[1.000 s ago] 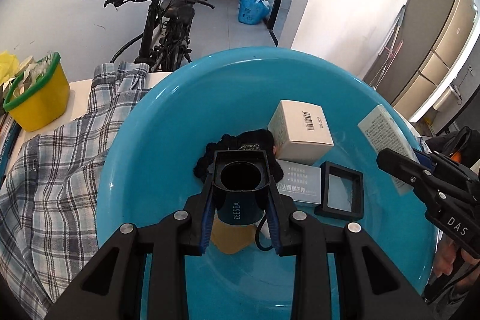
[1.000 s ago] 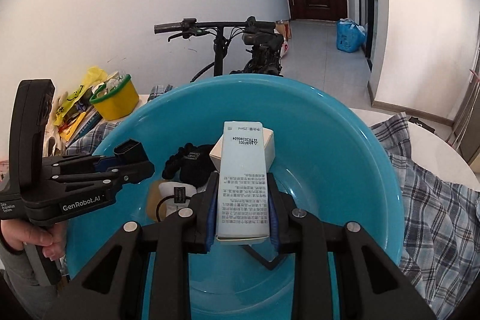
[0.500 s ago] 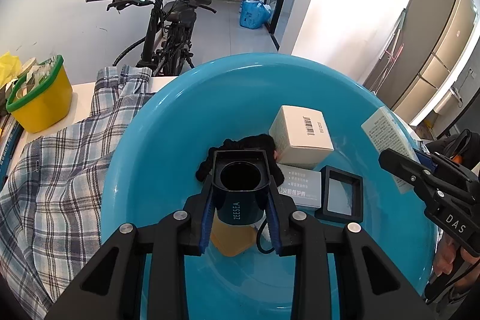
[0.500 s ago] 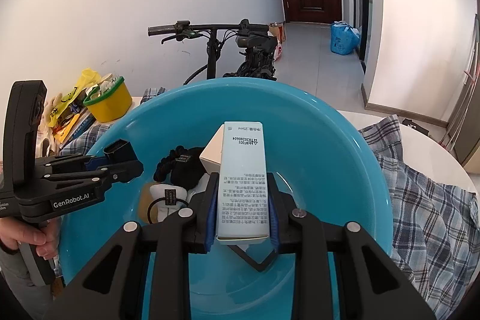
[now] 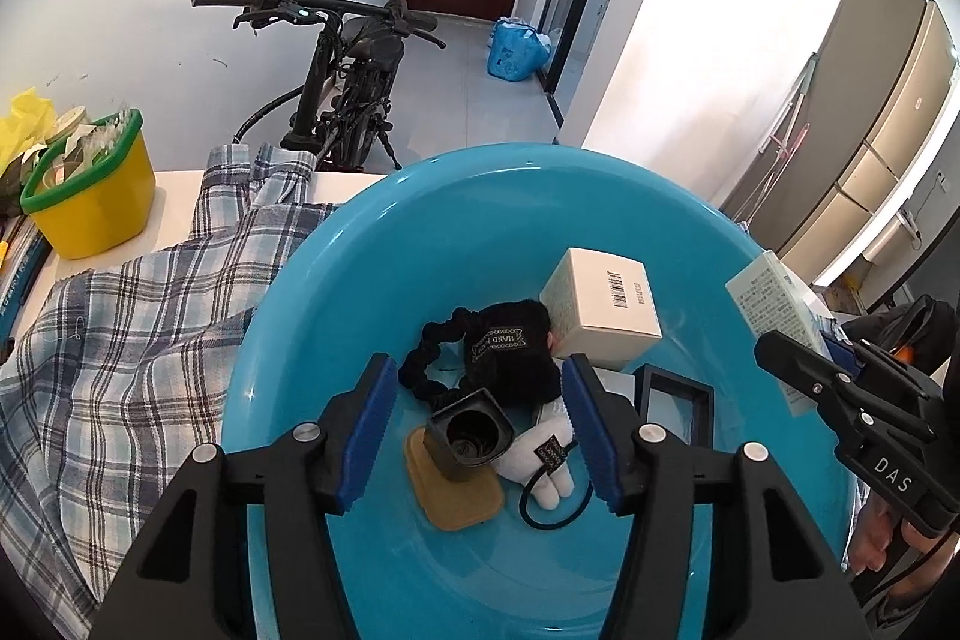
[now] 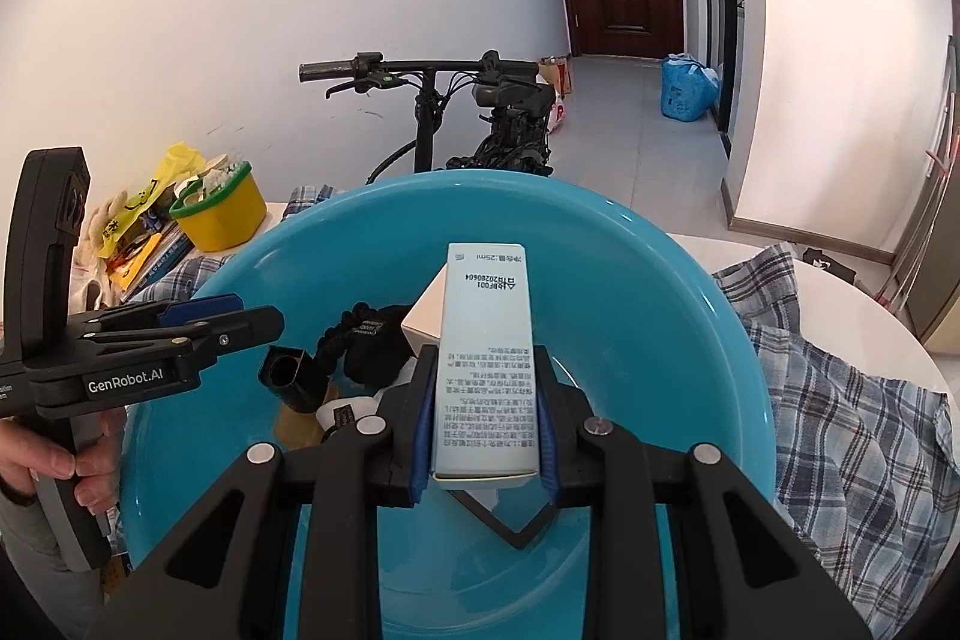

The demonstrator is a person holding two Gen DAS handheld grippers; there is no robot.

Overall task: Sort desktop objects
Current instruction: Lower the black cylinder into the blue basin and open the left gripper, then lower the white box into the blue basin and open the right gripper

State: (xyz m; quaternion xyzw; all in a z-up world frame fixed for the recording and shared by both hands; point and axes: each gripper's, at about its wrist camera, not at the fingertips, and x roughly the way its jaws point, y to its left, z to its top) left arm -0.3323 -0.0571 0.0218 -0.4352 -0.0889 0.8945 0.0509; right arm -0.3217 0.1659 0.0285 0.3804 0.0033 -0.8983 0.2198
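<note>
A big blue basin holds a dark open-topped box, a tan pad, a black glove, a white glove, a white barcode box and a black frame. My left gripper is open above the basin, the dark box lying free between its fingers. My right gripper is shut on a pale printed carton, held over the basin. The dark box also shows in the right wrist view.
The basin sits on a plaid shirt over a white table. A yellow tub with a green rim and books stand at the left. A bicycle stands behind the table.
My left gripper has opened and let go of the dark box, which now lies in the basin on the tan pad. The right gripper still holds the carton.
</note>
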